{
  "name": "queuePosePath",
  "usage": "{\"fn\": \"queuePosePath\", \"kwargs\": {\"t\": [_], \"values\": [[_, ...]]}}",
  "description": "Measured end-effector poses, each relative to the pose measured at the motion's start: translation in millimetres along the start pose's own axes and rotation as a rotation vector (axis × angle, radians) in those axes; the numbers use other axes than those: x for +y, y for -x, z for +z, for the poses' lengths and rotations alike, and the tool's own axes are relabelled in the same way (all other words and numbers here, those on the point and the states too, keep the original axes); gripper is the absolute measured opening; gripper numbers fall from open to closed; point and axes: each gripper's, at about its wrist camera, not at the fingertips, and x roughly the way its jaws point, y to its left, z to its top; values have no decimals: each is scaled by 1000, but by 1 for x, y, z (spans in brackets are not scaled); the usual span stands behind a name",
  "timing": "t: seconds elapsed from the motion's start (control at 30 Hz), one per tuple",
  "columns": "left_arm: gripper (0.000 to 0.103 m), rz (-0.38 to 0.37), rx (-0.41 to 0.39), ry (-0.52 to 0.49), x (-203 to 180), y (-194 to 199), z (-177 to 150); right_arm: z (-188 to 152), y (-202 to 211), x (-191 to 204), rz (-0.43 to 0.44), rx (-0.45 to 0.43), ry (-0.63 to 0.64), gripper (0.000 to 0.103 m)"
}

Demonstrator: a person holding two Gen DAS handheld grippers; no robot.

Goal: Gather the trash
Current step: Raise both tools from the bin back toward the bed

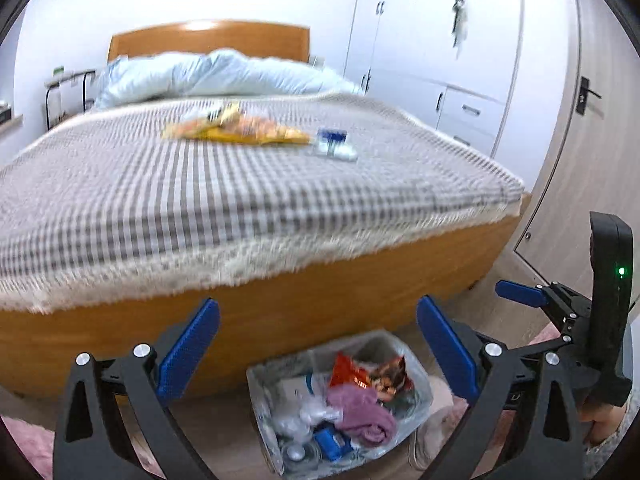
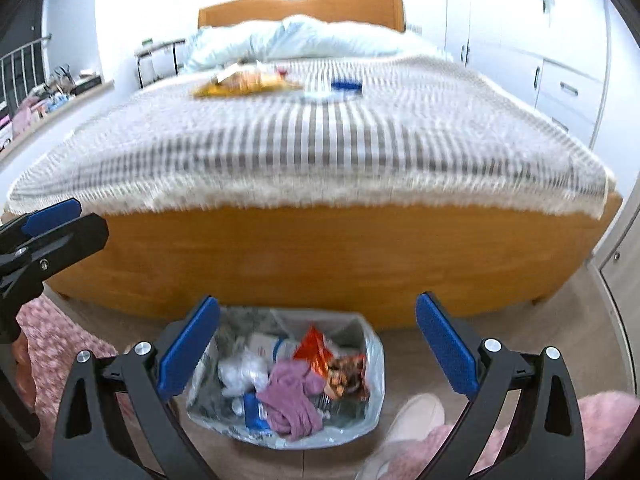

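Already a good share of the collecting looks done, judging by the lined bin (image 2: 288,376) on the floor just below and ahead of both tools — it holds an orange-red snack wrapper (image 2: 314,350), a crumpled pink cloth (image 2: 292,398), white plastic scraps and something blue. What remains lies well ahead and above: a yellow-orange snack bag (image 1: 240,130) on the striped bedspread (image 1: 224,200), with a small blue-and-white packet (image 1: 334,142) just to its right. In the right wrist view the same two lie far ahead near the pillow end, blurred, so any smaller scraps beside them cannot be made out.

Neither tool carries anything. The left gripper (image 1: 318,344) has its blue pads spread wide, with only the bin and the bed's wooden footboard (image 1: 320,308) showing between them; the right gripper (image 2: 318,340) is spread just as wide and equally empty.

So, as a judgement — the bin is partly filled, at least two pieces wait on the bed, and both sit beyond the footboard, out of reach from this low position near the floor.
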Motion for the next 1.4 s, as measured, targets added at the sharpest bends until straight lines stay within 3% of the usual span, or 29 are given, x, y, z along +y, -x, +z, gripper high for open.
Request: {"fn": "queuePosePath", "kwargs": {"t": [0.27,0.53,0.87,1.17,1.4], "values": [[96,8,-120,-36,-13,28,32,39,33,-12,-15,-174,-32,95],[96,48,-200,-69,-12,31,70,78,40,-21,-20,-308,-62,95],[96,113,-291,-39,8,19,120,126,36,-28,-44,-455,-29,95],[96,126,-334,-8,31,-6,160,169,9,-38,-12,-520,-64,95],[96,150,-343,-25,47,-27,185,188,-17,-39,-41,-489,-34,95]]}}
